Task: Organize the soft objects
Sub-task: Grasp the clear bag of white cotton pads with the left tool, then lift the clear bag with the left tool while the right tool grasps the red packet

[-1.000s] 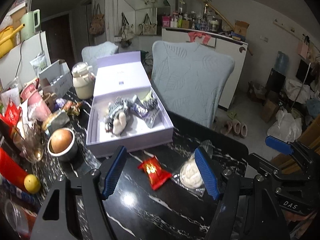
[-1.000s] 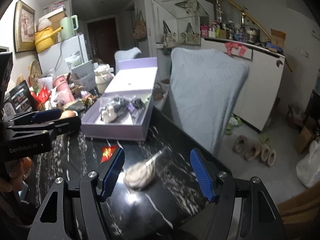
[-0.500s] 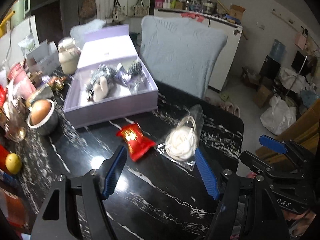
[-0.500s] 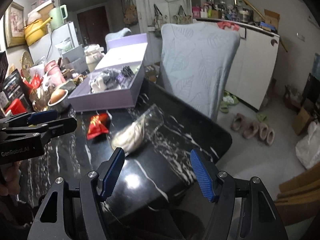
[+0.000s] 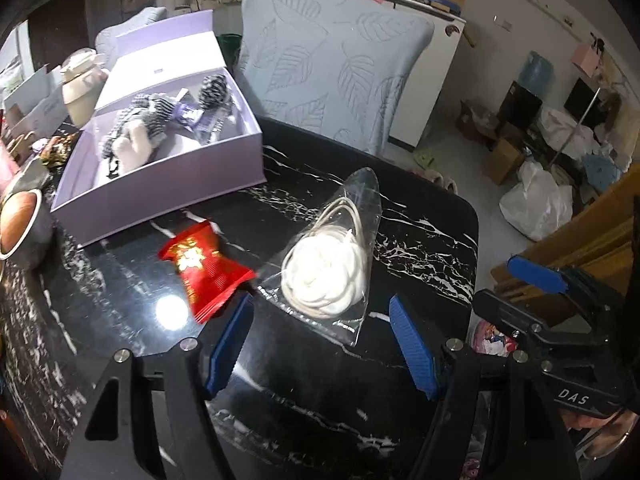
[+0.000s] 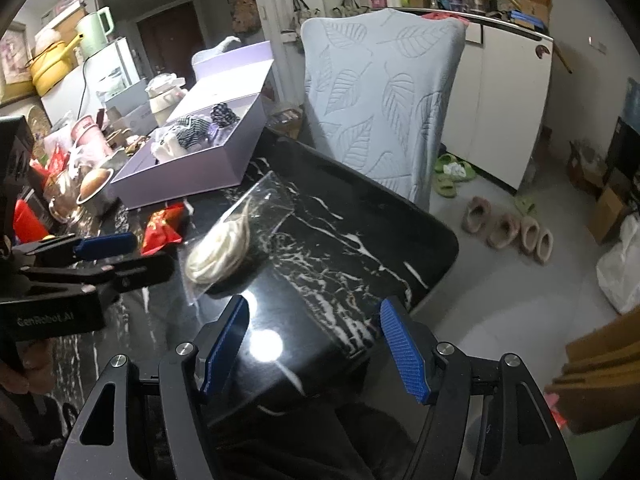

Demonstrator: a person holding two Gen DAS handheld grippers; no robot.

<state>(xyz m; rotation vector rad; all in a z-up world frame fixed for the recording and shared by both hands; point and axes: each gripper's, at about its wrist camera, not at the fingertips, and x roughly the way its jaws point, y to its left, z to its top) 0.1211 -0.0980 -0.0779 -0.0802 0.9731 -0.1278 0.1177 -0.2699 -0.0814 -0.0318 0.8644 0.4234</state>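
Clear plastic bag [image 5: 336, 264] holding coiled white soft cord lies flat on black marbled counter [image 5: 420, 240], its pointed end toward 12 o'clock. Red snack packet [image 5: 204, 264] lies just beside it at 9 o'clock, crinkled, flat. Open lilac box [image 5: 168, 184] at 10 o'clock holds striped plush toy [image 5: 136, 132], lying down.

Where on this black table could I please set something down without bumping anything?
Bare marble lies between the clear bag and the table's rounded corner, and along the near edge by the left tool. The side around the purple box and bowl is crowded.
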